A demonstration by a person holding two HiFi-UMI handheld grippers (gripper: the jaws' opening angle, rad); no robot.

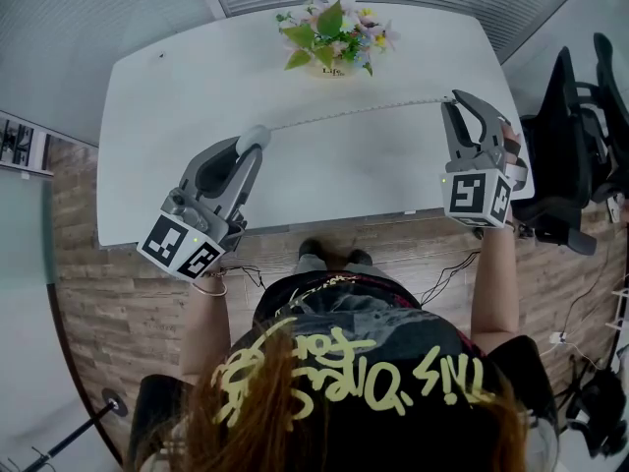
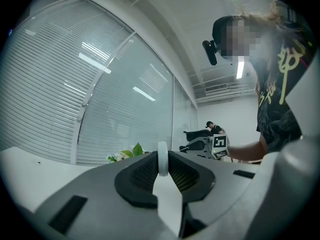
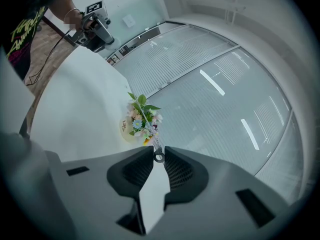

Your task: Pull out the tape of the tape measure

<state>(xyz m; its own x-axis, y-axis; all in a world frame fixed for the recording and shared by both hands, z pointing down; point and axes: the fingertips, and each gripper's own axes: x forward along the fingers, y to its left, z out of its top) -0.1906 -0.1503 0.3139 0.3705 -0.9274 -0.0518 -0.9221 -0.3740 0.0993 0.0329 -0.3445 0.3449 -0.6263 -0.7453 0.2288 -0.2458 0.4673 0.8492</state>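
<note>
Tape measure case [image 2: 162, 158] sitting edge-on between pads of left gripper [image 1: 256, 142], jaws narrow, clamping it. Tape [image 1: 354, 114] stretching in straight line from left gripper tips to right gripper [image 1: 454, 102], whose narrow jaws are pinching end ring [image 3: 159, 157].

Progress, judging: long span already out, pull looking largely done; tape remaining inside case not showing.

Head view giving whole span over table [image 1: 197, 96], grippers well apart, flower pot [image 1: 334, 32] lying beyond tape between them. Only gripper views showing grips themselves: white disc left, ring right.
</note>
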